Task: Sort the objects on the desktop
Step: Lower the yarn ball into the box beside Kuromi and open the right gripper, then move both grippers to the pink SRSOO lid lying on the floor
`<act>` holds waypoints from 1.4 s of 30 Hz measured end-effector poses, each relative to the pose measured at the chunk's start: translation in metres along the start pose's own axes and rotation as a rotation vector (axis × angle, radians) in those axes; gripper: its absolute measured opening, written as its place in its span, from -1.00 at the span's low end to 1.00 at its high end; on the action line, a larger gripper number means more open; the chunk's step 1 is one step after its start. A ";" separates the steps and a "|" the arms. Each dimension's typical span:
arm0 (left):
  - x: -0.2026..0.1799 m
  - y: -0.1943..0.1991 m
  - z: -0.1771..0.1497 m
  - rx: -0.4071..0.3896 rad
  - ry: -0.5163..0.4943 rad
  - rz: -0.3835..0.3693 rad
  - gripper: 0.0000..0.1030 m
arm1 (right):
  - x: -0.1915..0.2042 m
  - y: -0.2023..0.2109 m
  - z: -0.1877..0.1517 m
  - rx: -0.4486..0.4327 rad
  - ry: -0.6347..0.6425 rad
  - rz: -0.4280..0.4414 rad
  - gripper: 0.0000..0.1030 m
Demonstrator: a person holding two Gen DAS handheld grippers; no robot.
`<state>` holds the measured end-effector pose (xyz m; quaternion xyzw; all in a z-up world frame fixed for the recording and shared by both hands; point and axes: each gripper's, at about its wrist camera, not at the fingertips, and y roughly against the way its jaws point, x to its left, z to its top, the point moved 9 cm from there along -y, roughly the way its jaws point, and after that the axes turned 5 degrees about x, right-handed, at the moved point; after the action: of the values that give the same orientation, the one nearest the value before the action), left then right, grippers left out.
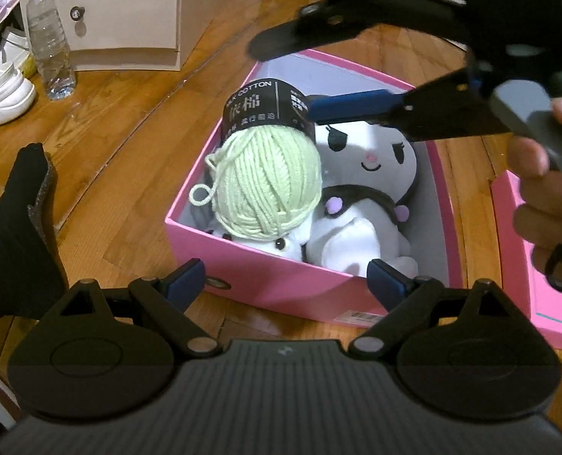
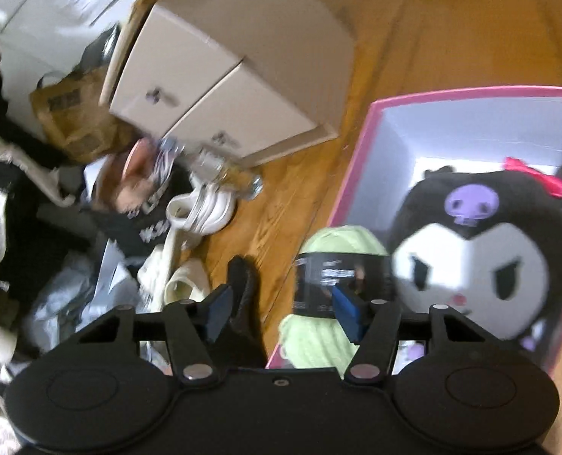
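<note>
A pink box (image 1: 281,288) stands on the wooden floor. Inside it lie a green yarn ball (image 1: 265,178) with a black label band and a white and black plush doll (image 1: 360,197). My left gripper (image 1: 286,284) is open and empty in front of the box's near wall. My right gripper (image 1: 281,72) is open above the box, one blue pad by the yarn's label. In the right wrist view my right gripper (image 2: 281,313) is open and holds nothing, and the yarn ball (image 2: 330,284) and the doll (image 2: 470,258) sit in the box (image 2: 356,159).
A pink lid (image 1: 539,265) lies right of the box. A plastic bottle (image 1: 47,41), white shoes (image 1: 0,91) and a beige cabinet (image 1: 129,7) stand at the back left. A black-socked foot (image 1: 19,227) is at the left. Clutter of bags and clothes (image 2: 72,208) lies left.
</note>
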<state>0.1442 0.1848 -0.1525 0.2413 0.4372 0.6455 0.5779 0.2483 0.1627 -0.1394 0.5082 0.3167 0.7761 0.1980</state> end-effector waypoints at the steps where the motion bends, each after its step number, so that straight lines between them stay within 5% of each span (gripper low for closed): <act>1: 0.001 0.001 0.000 0.000 0.001 -0.002 0.80 | -0.001 -0.006 0.001 0.017 0.005 0.001 0.14; 4: 0.009 0.003 0.002 -0.011 0.025 0.006 0.80 | -0.018 -0.016 0.003 0.039 -0.026 -0.031 -0.24; 7: 0.017 0.006 0.004 -0.030 0.059 0.027 0.80 | -0.039 -0.019 0.001 0.049 -0.055 -0.093 -0.27; 12: 0.018 0.004 0.001 -0.019 0.062 0.037 0.80 | -0.051 -0.022 -0.006 0.050 -0.053 -0.132 -0.15; 13: 0.018 0.004 0.001 -0.022 0.061 0.043 0.80 | -0.053 -0.023 -0.007 0.055 -0.035 -0.166 0.00; 18: 0.018 0.005 0.000 -0.014 0.057 0.042 0.80 | -0.056 -0.023 -0.011 0.067 0.008 -0.265 0.01; 22: 0.007 0.008 0.001 -0.017 0.038 0.039 0.80 | -0.047 0.004 -0.016 0.033 -0.042 -0.191 0.13; 26: -0.014 0.013 0.007 -0.037 -0.001 0.002 0.80 | -0.029 0.060 -0.033 -0.066 -0.017 -0.127 0.63; 34: -0.052 0.022 0.009 -0.054 -0.049 -0.051 0.81 | -0.045 0.103 -0.046 -0.123 -0.022 -0.229 0.63; 42: -0.085 0.033 0.019 -0.093 -0.026 -0.086 0.81 | -0.065 0.116 -0.056 -0.100 -0.094 -0.231 0.63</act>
<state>0.1600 0.1102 -0.0984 0.2035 0.4093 0.6366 0.6211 0.2251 0.0215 -0.1182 0.4936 0.3243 0.7383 0.3256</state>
